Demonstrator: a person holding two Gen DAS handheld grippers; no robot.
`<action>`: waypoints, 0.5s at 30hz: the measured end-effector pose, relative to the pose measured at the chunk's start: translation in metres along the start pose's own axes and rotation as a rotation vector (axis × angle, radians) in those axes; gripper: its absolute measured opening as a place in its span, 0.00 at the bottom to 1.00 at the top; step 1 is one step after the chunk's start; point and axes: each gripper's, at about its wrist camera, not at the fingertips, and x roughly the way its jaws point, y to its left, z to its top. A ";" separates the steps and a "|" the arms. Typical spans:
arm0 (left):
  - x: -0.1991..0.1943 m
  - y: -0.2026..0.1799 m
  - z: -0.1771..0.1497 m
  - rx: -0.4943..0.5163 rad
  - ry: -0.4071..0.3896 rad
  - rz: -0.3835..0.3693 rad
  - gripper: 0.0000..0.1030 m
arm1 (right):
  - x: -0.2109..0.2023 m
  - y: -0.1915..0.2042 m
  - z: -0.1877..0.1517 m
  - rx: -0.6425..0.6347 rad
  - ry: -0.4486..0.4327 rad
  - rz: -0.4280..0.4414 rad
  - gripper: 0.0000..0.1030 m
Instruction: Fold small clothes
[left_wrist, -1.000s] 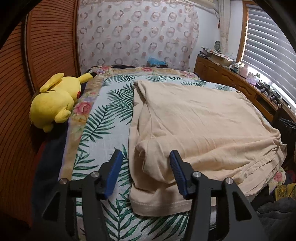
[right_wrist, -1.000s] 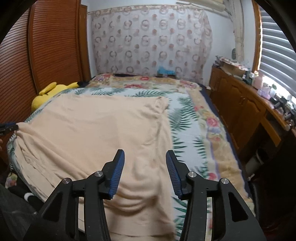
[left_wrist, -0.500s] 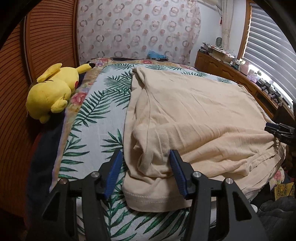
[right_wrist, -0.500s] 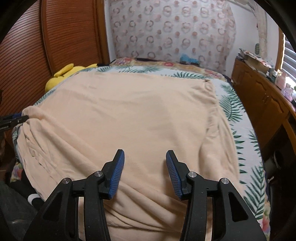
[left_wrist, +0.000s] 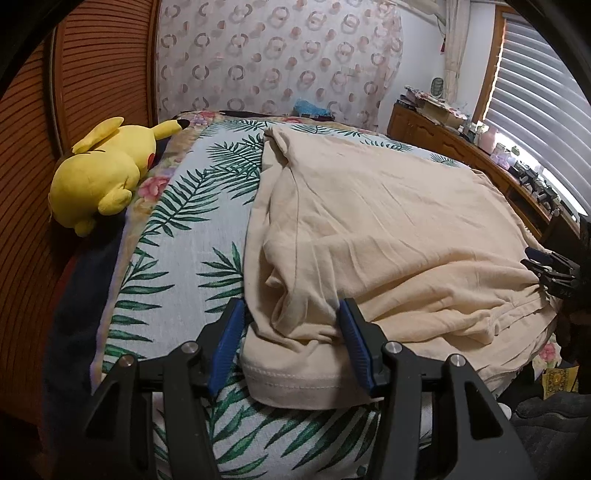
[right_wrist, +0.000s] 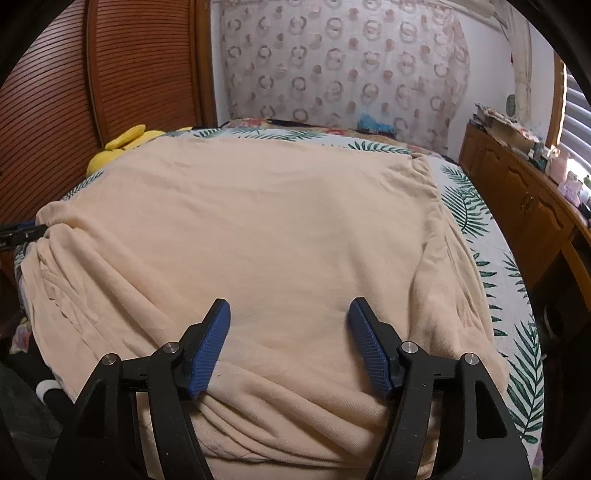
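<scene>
A beige garment (left_wrist: 388, 229) lies spread on the bed, with its near end bunched and a hemmed edge hanging toward me. My left gripper (left_wrist: 291, 314) is open, its blue fingers on either side of the bunched near-left corner of the cloth. My right gripper (right_wrist: 290, 317) is open, low over the garment (right_wrist: 277, 229) at its near edge. The right gripper also shows at the right edge of the left wrist view (left_wrist: 550, 266), by the cloth's right corner. The left gripper's tip shows at the left edge of the right wrist view (right_wrist: 22, 232).
The bed has a leaf-print cover (left_wrist: 184, 229). A yellow plush toy (left_wrist: 99, 173) lies at the bed's left edge against a wooden slatted wall (left_wrist: 29, 155). A wooden cabinet (right_wrist: 524, 199) with small items runs along the right, under a blind.
Both grippers have moved forward and down to the near edge of the garment. The right gripper has swung left from the bare bed cover onto the cloth. Both stay open.
</scene>
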 end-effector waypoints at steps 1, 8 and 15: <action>-0.001 0.000 0.000 -0.001 0.001 0.000 0.51 | -0.001 0.000 -0.001 -0.001 -0.002 -0.001 0.66; 0.000 0.001 0.000 -0.010 -0.001 -0.003 0.51 | 0.000 0.000 -0.001 -0.001 -0.004 -0.002 0.66; 0.003 0.002 0.003 -0.036 0.006 -0.069 0.10 | -0.002 0.000 -0.002 -0.003 -0.008 -0.003 0.67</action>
